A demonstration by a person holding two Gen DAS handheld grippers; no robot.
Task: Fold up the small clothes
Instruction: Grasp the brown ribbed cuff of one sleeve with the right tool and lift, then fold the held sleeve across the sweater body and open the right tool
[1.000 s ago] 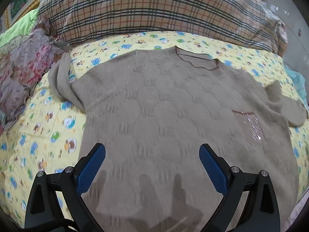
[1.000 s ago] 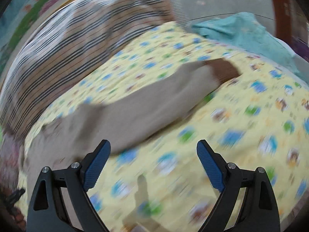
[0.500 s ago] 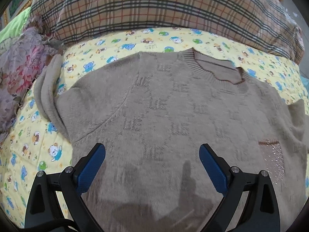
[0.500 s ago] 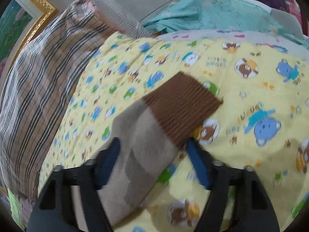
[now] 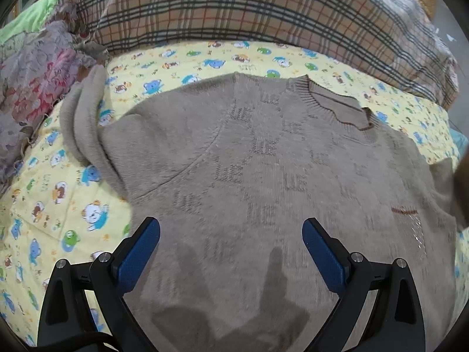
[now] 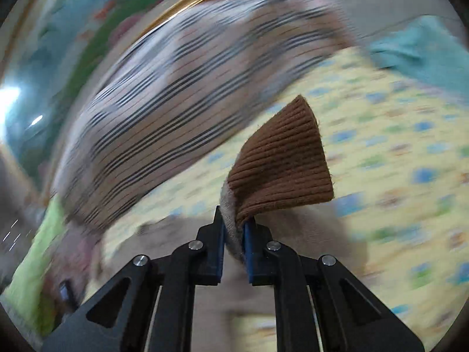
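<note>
Sweater sleeve pinched and lifted for the fold

Sweater [image 5: 263,176] lies flat, front up, on the yellow sheet [image 5: 73,211], collar [image 5: 337,108] toward the plaid pillow [image 5: 249,8]. Its right sleeve's brown cuff [image 6: 284,161] is clamped in the right gripper [image 6: 236,234], whose jaws have just been closing on it; the cuff stands clear of the sheet. The sleeve's long axis runs back toward the body, so I judge the fold goes inward across the chest. The left gripper [image 5: 231,249] hovers spread over the hem, empty. The left sleeve [image 5: 82,123] lies bunched near the floral cloth [image 5: 35,88].
</note>
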